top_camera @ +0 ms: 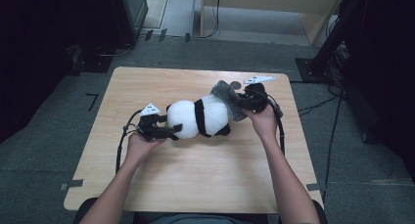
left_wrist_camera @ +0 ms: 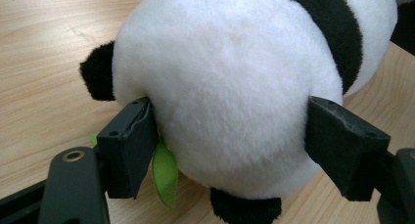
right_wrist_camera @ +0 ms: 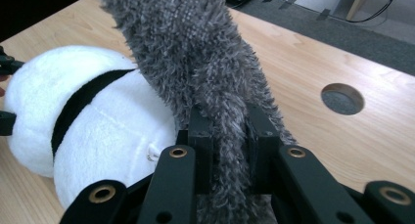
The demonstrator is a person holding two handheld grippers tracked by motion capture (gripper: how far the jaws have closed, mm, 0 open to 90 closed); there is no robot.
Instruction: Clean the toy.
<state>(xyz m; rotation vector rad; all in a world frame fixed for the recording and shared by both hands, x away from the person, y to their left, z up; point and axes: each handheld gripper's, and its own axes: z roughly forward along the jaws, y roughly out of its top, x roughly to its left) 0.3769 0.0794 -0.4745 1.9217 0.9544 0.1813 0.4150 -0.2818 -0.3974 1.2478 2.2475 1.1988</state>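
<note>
Panda plush (top_camera: 198, 118) lies at the centre of the frame on the wooden bench (top_camera: 195, 170); the left claw (top_camera: 169, 130) grips its left end, the right claw (top_camera: 244, 102) pinches one grey fuzzy cloth (top_camera: 227, 99) at upper right. Grey carpet surrounds the bench.

Left gripper view: jaws stand wide, pressed into the white plush (left_wrist_camera: 230, 82); a green leaf (left_wrist_camera: 165, 172) sits at lower left.

Right gripper view: jaws narrow, clamped on the cloth (right_wrist_camera: 195, 53); a round hole (right_wrist_camera: 342, 98) at right.

no readable text, label or number anywhere
</note>
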